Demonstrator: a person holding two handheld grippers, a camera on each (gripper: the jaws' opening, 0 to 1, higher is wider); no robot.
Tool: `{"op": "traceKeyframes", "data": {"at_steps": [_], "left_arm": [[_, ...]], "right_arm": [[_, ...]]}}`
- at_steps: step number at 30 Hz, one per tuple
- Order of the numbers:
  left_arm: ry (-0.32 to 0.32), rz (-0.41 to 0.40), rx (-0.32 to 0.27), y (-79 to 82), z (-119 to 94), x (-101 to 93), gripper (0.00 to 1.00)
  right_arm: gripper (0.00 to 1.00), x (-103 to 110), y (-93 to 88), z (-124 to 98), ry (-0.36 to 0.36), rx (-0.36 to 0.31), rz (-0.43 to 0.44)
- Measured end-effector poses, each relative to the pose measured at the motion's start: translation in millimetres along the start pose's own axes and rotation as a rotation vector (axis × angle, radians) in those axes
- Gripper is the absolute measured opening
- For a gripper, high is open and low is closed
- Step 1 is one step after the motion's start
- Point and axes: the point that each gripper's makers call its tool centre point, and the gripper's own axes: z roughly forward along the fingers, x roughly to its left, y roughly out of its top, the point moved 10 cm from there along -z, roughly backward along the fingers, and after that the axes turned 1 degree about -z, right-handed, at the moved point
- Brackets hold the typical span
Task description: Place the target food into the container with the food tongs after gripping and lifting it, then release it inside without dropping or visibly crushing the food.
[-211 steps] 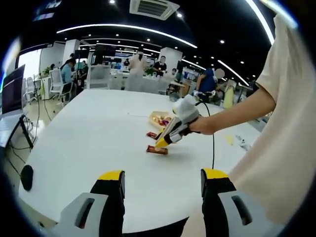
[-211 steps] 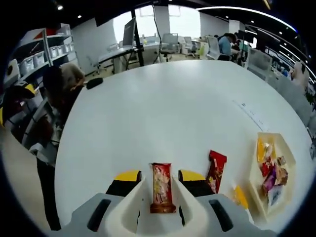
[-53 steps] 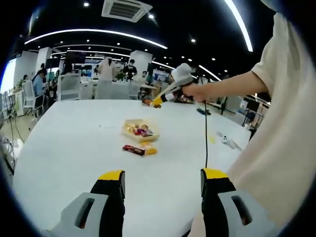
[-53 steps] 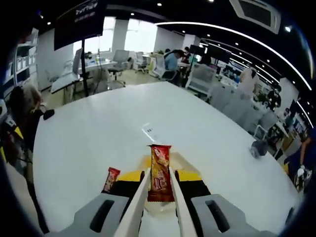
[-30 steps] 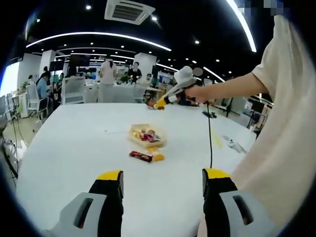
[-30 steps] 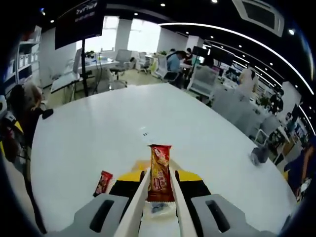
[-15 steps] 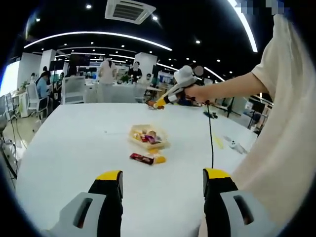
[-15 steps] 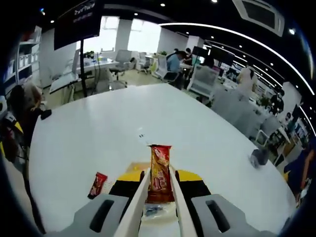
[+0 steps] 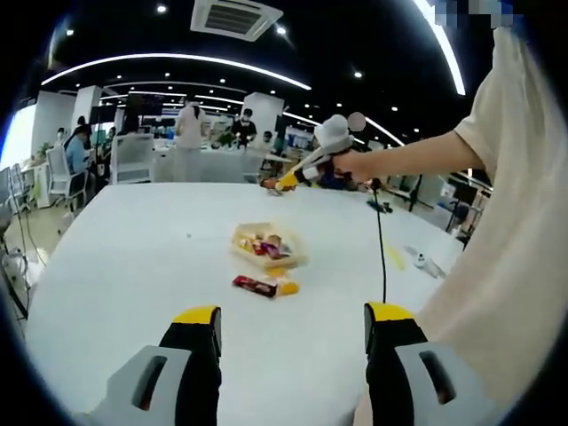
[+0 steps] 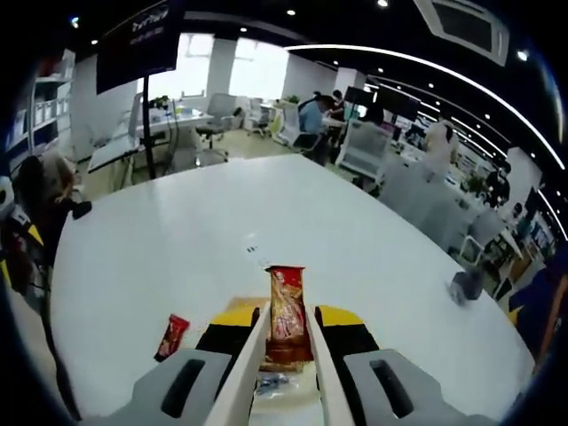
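Right gripper view: white food tongs (image 10: 286, 355) clamp a red snack bar (image 10: 287, 312) above the desk (image 10: 177, 257).
The right tool (image 10: 284, 321) squeezes the tongs closed; the container (image 9: 268, 251) sits mid-desk with a red packet (image 9: 255, 285) beside it. The left tool (image 9: 291, 321) stands open, holding nothing.

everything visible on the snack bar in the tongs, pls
The snack bar is a slim packet in glossy red and orange wrapper with a crimped top edge. It stands lengthwise between the white tongs, whose two blades press its long sides; the right gripper squeezes those tongs. It is lifted off the white table, its lower end hidden between the blades. No visible crushing. In the left gripper view it shows small at the tong tips.
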Motion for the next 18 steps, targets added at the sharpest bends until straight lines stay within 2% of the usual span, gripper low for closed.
{"op": "traceKeyframes", "data": {"at_steps": [18], "left_arm": [[0.003, -0.003, 0.006, -1.8, 0.8, -1.1, 0.64]], "right_arm": [[0.25, -0.8, -2.1, 1.2, 0.000, -0.003, -0.002]]}}
